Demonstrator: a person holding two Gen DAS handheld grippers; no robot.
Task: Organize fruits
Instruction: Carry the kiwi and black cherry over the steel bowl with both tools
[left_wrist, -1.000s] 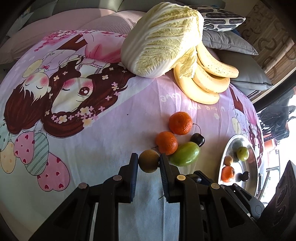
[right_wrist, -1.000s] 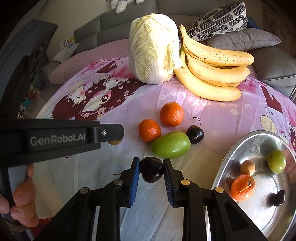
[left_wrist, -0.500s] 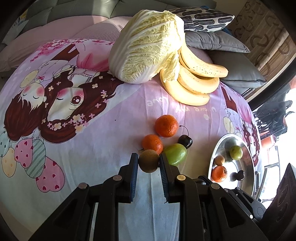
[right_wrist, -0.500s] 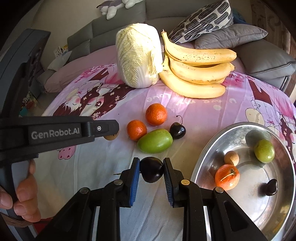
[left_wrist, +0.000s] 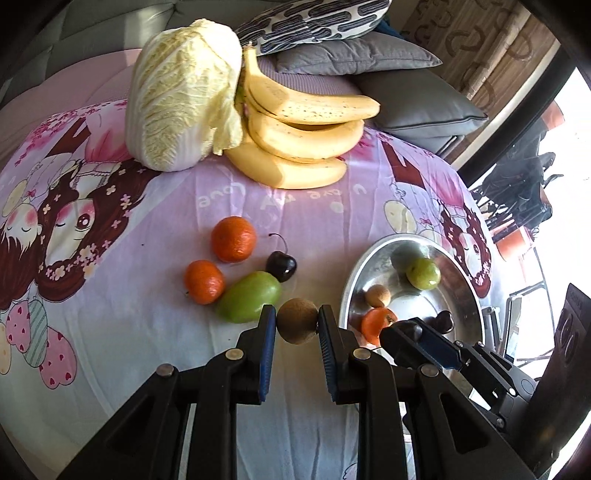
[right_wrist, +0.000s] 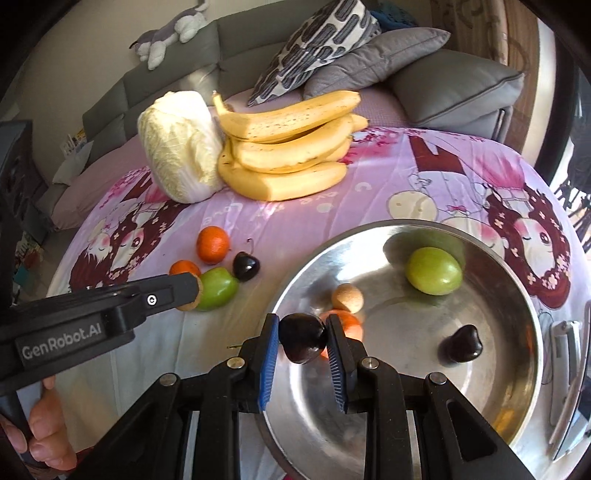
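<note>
Left gripper (left_wrist: 297, 325) clenched on a brown round fruit (left_wrist: 297, 320), right gripper (right_wrist: 302, 343) grasping a dark cherry (right_wrist: 303, 338) above the steel bowl (right_wrist: 517, 398), loose fruits on pink cloth (left_wrist: 147, 350)

Two wrist cams, both angled steeply down along their fingers

Left view looks from the left, nearer the loose fruit; right view hangs close over the steel plate (right_wrist: 532, 332). Both share plate (left_wrist: 465, 291), bananas (left_wrist: 306, 122) and cabbage (right_wrist: 177, 147).

bare middle of steel dish (right_wrist: 413, 332), fruit around it
</note>
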